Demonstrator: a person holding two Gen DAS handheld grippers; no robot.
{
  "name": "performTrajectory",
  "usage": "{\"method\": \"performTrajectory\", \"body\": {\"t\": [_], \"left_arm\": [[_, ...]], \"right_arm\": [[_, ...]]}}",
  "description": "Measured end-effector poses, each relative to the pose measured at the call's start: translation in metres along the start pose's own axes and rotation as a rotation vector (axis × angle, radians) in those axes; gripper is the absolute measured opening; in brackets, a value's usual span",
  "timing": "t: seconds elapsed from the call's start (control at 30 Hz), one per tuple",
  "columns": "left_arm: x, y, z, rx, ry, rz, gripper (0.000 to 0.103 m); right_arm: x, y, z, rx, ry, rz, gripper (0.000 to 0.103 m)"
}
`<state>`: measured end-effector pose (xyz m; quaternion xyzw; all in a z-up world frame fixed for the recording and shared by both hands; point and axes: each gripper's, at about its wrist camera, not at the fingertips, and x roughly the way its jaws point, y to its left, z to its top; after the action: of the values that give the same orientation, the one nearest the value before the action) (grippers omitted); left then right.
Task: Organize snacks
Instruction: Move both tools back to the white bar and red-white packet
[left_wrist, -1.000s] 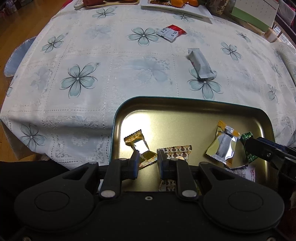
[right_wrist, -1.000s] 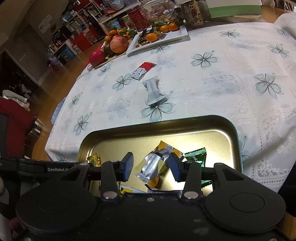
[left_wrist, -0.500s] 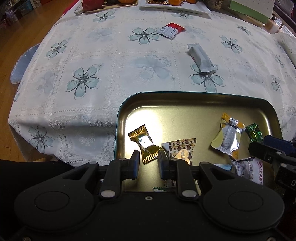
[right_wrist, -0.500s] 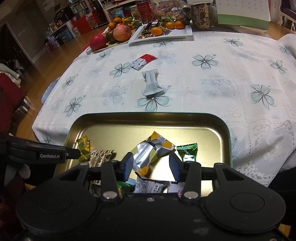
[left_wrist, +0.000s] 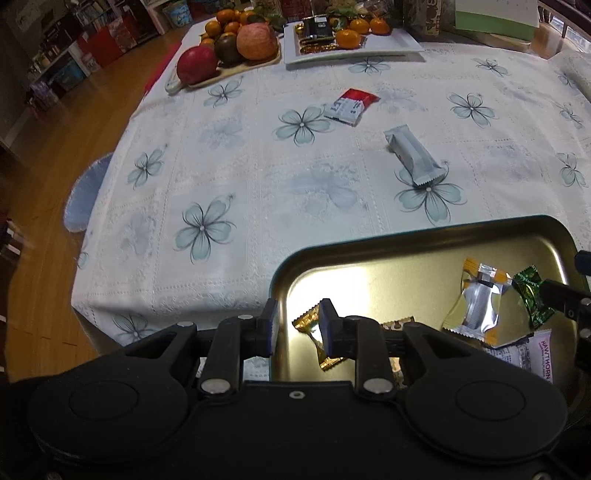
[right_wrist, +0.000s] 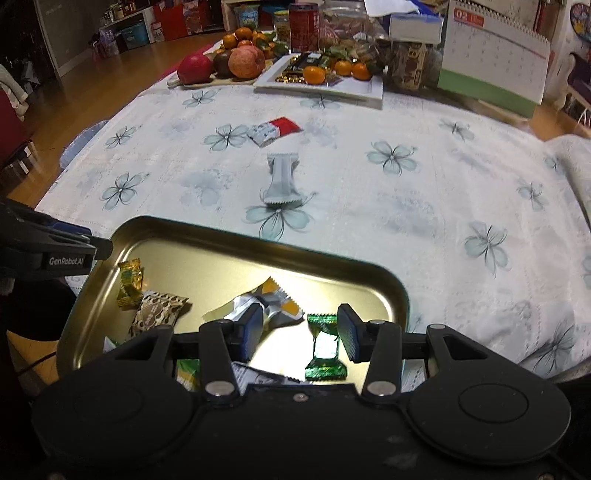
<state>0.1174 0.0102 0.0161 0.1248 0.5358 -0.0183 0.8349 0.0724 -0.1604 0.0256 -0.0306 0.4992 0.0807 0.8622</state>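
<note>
Gold-lined tin tray (left_wrist: 424, 236) holds the gathered snacks, with your left gripper (left_wrist: 295, 328) now lifted off its left rim, jaws opening and empty; the gold-wrapped candy (left_wrist: 314, 332) it hovered over a second ago lies loose below. That drop looks done. Your right gripper (right_wrist: 299, 332) is spreading too, pinching nothing, the green candy (right_wrist: 325, 347) beneath it. A grey bar (left_wrist: 413, 157) waits at one o'clock, a red-and-white packet (left_wrist: 351, 105) beyond.

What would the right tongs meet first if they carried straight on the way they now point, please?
Probably the green-wrapped candy lying in the metal tray. It shows in the gap of the right tongs, whose jaws are opening with nothing gripped. Depth is unclear, so they might touch bare tray floor beside it.
</note>
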Motion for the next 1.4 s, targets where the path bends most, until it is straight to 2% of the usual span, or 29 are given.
{"method": "performTrajectory", "body": {"t": [0.07,0.27,0.4,0.63,0.8,0.97,1.23,1.4], "left_arm": [[-0.002,0.001,0.010,0.010,-0.009,-0.002,0.035],[0.001,0.003,0.046,0.009,-0.006,-0.090,0.035],[0.009,0.004,0.069,0.010,-0.018,-0.079,0.035],[0.041,0.013,0.109,-0.011,0.002,-0.090,0.035],[0.068,0.028,0.129,-0.081,0.032,-0.107,0.035],[0.084,0.047,0.138,-0.189,0.110,-0.151,0.034],[0.069,0.053,0.148,-0.192,0.067,-0.189,0.034],[0.069,0.053,0.151,-0.197,0.069,-0.213,0.034]], "right_arm": [[-0.001,-0.005,0.009,0.010,-0.011,-0.002,0.053],[0.008,-0.023,0.043,0.107,-0.012,0.027,0.053],[0.019,-0.026,0.065,0.108,-0.044,0.010,0.055],[0.055,-0.034,0.094,0.185,0.023,0.080,0.055],[0.086,-0.022,0.110,0.160,0.066,0.083,0.055],[0.120,-0.003,0.125,0.139,0.113,0.083,0.054],[0.162,0.021,0.138,0.021,0.182,0.037,0.052],[0.172,0.001,0.136,-0.042,0.195,-0.071,0.050]]}}
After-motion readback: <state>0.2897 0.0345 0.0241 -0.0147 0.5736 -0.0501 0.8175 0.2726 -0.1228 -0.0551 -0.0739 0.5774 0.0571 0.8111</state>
